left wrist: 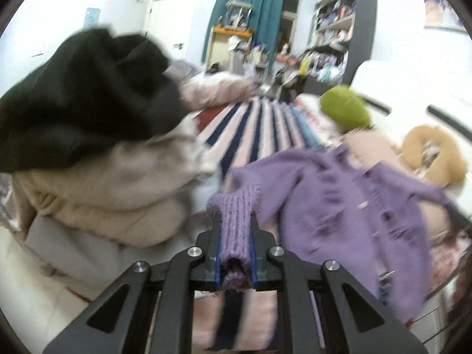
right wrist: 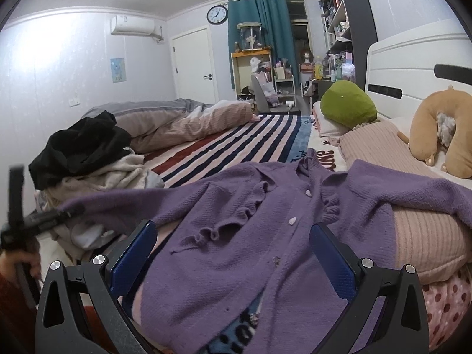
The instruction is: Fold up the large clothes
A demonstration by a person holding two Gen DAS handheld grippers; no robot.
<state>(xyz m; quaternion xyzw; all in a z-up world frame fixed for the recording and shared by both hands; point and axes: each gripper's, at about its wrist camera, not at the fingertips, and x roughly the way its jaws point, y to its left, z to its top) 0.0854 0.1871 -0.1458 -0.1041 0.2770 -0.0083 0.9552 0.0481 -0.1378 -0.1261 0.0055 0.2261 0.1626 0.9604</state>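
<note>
A purple knitted cardigan (right wrist: pixel 236 236) lies spread on the striped bed, buttons up, its right sleeve draped over a pink pillow (right wrist: pixel 424 239). My left gripper (left wrist: pixel 235 221) is shut on the ribbed cuff (left wrist: pixel 236 230) of the cardigan's left sleeve and holds it lifted; the rest of the cardigan (left wrist: pixel 354 200) trails to the right. That gripper also shows at the left edge of the right wrist view (right wrist: pixel 44 216). My right gripper (right wrist: pixel 233 236) is open, its blue pads on either side of the cardigan's front, low over it.
A pile of clothes, black (left wrist: pixel 88 94) on beige (left wrist: pixel 112 183), lies at the left of the bed. A green cushion (right wrist: pixel 348 104), a tan neck pillow (right wrist: pixel 442 129) and a rolled duvet (right wrist: pixel 188 121) lie around the striped blanket (right wrist: pixel 236 138). White headboard (right wrist: pixel 413 56) at right.
</note>
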